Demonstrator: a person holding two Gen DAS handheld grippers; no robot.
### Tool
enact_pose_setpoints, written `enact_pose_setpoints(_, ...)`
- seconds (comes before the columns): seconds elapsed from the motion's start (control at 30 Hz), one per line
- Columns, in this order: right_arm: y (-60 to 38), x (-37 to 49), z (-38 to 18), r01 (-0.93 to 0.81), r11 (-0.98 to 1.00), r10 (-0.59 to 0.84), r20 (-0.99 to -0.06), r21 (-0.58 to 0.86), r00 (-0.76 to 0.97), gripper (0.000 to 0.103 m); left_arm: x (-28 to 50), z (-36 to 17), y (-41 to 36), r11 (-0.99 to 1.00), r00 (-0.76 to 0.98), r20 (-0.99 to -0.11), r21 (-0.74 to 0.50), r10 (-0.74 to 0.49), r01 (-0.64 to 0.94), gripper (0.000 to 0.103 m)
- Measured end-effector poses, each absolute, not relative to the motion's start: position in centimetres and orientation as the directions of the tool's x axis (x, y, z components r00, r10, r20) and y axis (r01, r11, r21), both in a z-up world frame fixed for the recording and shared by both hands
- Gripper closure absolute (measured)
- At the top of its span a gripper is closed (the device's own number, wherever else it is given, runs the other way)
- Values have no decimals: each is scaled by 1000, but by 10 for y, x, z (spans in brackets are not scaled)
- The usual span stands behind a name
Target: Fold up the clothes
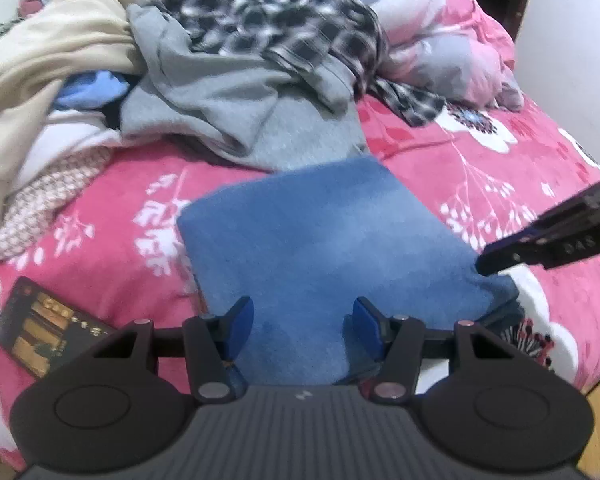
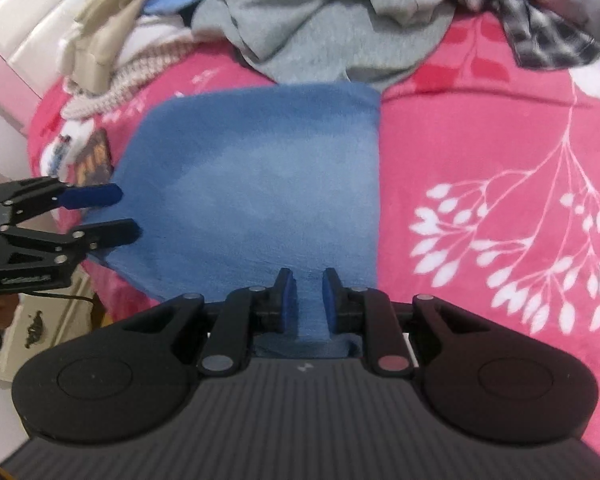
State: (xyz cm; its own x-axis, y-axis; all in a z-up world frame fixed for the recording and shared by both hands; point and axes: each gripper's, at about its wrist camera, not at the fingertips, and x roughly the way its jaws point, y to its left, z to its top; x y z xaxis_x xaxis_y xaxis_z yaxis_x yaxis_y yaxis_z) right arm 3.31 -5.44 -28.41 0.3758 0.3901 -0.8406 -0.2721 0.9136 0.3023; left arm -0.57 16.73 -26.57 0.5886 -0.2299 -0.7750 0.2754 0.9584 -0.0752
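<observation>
A folded blue garment (image 1: pixel 320 240) lies flat on the pink floral bedspread (image 1: pixel 480 168); it also shows in the right wrist view (image 2: pixel 260 184). My left gripper (image 1: pixel 303 320) is open over its near edge, jaws wide apart and empty. In the right wrist view it (image 2: pixel 120 212) shows from the side at the garment's left edge. My right gripper (image 2: pixel 307 296) has its jaws narrowly apart, with the garment's near edge between the pads. In the left wrist view it (image 1: pixel 488 260) touches the garment's right corner.
A pile of unfolded clothes lies behind: a grey garment (image 1: pixel 228 92), a black-and-white checked shirt (image 1: pixel 284 20) and a beige garment (image 1: pixel 60 40). A phone (image 1: pixel 40 332) lies on the bedspread at left. A plush toy (image 1: pixel 440 40) sits at the back right.
</observation>
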Motion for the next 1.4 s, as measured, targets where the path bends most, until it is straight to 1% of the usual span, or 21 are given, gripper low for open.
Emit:
enact_pose_setpoints(0.07,-52,28,-276,-303,903,408,-830,305,381,87,-7,-257,168,964,609,-763,-67,-216,258,43)
enact_pose_setpoints(0.23,-37,15,-273,-380,887,407,-834,263,373,88,-1,-251,162,963,621,-747,-95,-237,254,43)
enact_pose_setpoints(0.27,-34,14,-278,-386,888,395,-842,249,367,88,1,-254,159,961,617,-749,-97,-242,259,42)
enact_pose_setpoints(0.37,-25,10,-292,-404,892,355,-868,203,348,89,13,-272,152,963,559,-798,-101,-228,248,42)
enact_pose_setpoints(0.5,-14,7,-312,-425,891,326,-878,161,350,89,16,-283,147,966,557,-808,-57,-193,252,42)
enact_pose_setpoints(0.63,-12,6,-308,-434,889,319,-880,148,351,89,17,-287,142,966,550,-819,-21,-164,257,39)
enact_pose_setpoints(0.73,-15,9,-294,-436,886,332,-873,159,356,89,21,-288,141,972,537,-831,-20,-145,233,39)
enact_pose_setpoints(0.87,-24,20,-280,-382,911,323,-845,156,426,89,28,-287,139,983,517,-847,-30,-122,182,38)
enact_pose_setpoints(0.97,-31,31,-289,-317,937,281,-857,148,432,89,31,-287,134,988,503,-859,-21,-96,152,35)
enact_pose_setpoints(1.03,-33,35,-299,-306,938,284,-868,163,408,89,34,-287,130,991,489,-869,-10,-76,137,34)
enact_pose_setpoints(1.1,-33,38,-296,-310,936,290,-866,168,407,89,38,-286,126,993,471,-880,4,-53,119,32)
enact_pose_setpoints(1.2,-37,47,-282,-306,936,306,-832,175,462,89,44,-285,123,995,443,-896,18,-28,99,31)
enact_pose_setpoints(1.27,-41,59,-284,-282,944,294,-828,172,477,89,47,-284,120,996,424,-905,29,-11,88,30)
enact_pose_setpoints(1.33,-44,72,-299,-266,948,280,-854,174,439,89,50,-284,117,996,410,-912,40,3,81,29)
enact_pose_setpoints(1.4,-48,81,-311,-236,950,287,-871,205,399,89,52,-284,113,995,397,-917,61,23,84,28)
